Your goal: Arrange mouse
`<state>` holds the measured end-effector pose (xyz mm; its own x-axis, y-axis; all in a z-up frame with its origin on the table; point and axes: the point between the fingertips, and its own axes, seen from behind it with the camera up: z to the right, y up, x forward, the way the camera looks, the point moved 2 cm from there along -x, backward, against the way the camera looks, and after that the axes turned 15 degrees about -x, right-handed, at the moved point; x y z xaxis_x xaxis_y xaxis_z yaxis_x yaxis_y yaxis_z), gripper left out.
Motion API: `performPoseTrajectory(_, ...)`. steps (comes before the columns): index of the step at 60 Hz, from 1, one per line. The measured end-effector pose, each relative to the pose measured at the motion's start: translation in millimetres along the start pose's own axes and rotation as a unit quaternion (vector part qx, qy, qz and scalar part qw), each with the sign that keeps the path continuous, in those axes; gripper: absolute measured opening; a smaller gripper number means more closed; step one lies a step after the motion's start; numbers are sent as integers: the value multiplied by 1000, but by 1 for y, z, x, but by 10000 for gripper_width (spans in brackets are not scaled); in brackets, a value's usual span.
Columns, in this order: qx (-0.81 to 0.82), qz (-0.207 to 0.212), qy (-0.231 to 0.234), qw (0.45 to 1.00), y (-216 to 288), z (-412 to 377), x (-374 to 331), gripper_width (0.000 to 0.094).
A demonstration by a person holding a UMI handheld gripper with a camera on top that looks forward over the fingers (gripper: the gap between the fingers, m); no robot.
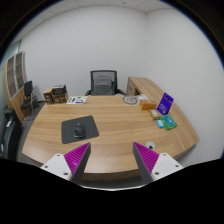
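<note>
A dark mouse (pixel 79 128) lies on a dark grey mouse pad (pixel 79 128) on the wooden desk (pixel 115 125), beyond my left finger and well ahead of it. My gripper (pixel 112 160) hangs above the desk's near edge, its two fingers (pixel 76 158) with magenta pads wide apart and nothing between them.
A black office chair (pixel 103 82) stands behind the desk. Papers and small items (pixel 62 97) lie at the far left, a purple box and teal items (pixel 164 110) at the right. A bookshelf (pixel 18 75) stands by the left wall.
</note>
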<state>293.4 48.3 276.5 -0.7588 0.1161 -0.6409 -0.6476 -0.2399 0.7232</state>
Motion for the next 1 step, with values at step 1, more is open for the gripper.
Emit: performPoseTrajectory(1,0,0,1,1000,0,-2,0,859)
